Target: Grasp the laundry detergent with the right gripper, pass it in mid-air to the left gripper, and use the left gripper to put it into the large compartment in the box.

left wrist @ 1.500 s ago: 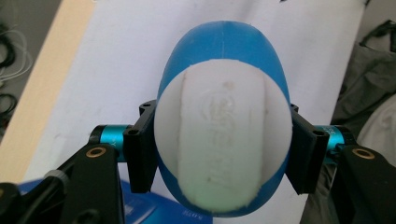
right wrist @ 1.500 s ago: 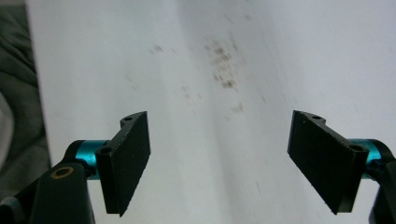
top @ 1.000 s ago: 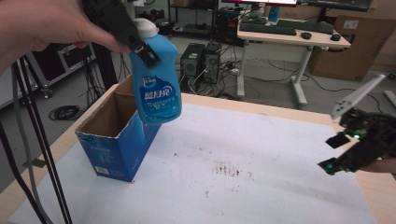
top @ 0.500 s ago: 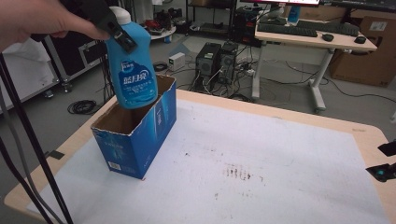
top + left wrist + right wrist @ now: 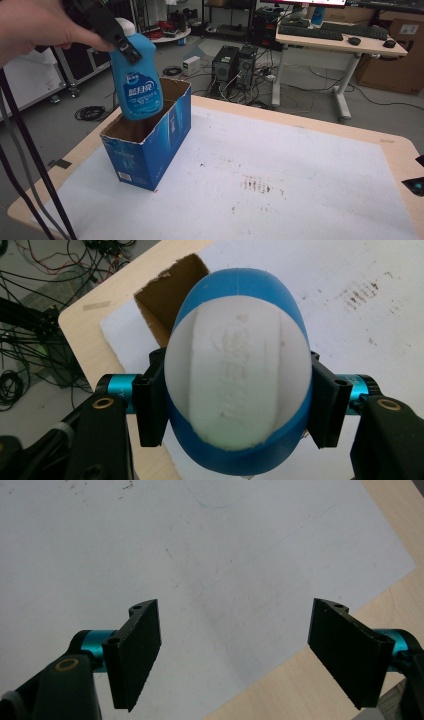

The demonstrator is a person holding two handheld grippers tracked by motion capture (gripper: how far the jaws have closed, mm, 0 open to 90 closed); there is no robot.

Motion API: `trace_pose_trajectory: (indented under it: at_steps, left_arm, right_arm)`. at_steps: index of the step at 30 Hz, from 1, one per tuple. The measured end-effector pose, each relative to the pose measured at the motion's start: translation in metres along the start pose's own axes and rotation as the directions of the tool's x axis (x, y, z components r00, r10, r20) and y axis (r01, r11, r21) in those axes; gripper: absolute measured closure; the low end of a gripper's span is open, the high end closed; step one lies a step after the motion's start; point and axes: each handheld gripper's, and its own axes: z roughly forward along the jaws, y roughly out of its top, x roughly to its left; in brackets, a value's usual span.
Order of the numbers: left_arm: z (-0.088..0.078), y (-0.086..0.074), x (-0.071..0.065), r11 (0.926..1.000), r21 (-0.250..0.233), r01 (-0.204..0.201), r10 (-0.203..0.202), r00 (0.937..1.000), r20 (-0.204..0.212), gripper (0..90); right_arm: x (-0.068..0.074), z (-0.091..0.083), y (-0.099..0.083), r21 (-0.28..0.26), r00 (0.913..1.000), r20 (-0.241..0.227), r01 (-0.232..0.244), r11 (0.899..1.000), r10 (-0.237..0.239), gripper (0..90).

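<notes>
Lowering the bottle the rest of the way is the step you have in hand, so start with what sits nearest you: your right gripper (image 5: 235, 655) rests at the near right edge of the wooden table (image 5: 395, 150), jaws spread wide with nothing between them above the white paper sheet (image 5: 280, 165). It has no part in this step, so keep it there, well apart from the box. Farther in on the left stands the open-topped blue cardboard box (image 5: 150, 145), its torn brown rim facing up and its long side running away from you. Above it, your left gripper (image 5: 112, 30) is clamped on the shoulders of the blue plastic detergent bottle with a white cap (image 5: 137, 80), one black pad pressed on each side just beneath the cap, as the left gripper view shows. The bottle hangs nearly upright, with a slight tilt, and its base is level with the box's rim on the far left side. To do this well, I would first straighten the bottle, then centre its base over the opening so it clears the ragged cardboard edge. Descend slowly and straight. Hold the clamp until the base seems settled on the box floor, because an early release would likely drop it and could tip the light box.
</notes>
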Motion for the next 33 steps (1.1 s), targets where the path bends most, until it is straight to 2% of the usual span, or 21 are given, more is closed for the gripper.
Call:
trace_pose_trajectory:
  at_steps: [8,15,25,33]
  left_arm:
    - [0.024,-0.008,-0.002,0.9988,0.050,-0.005,0.006,0.9999,-0.013,38.5]
    - [0.051,-0.019,-0.003,0.9968,0.080,0.000,-0.001,0.9999,0.010,38.5]
    - [0.090,-0.037,-0.005,0.9902,0.139,-0.006,0.003,0.9998,0.020,38.5]
    - [0.111,-0.044,-0.006,0.9854,0.167,-0.033,0.027,0.9991,0.033,38.5]
  right_arm:
    - [0.002,0.000,-0.001,0.009,1.0000,0.005,-0.001,1.000,0.000,20.6]
    - [0.004,0.001,-0.001,0.014,1.0000,0.004,0.005,1.000,-0.005,20.6]
    - [0.007,0.003,-0.001,0.027,1.0000,0.008,0.005,1.000,-0.005,20.6]
    - [0.009,0.006,-0.001,0.031,0.9999,0.005,0.015,0.999,-0.015,20.6]
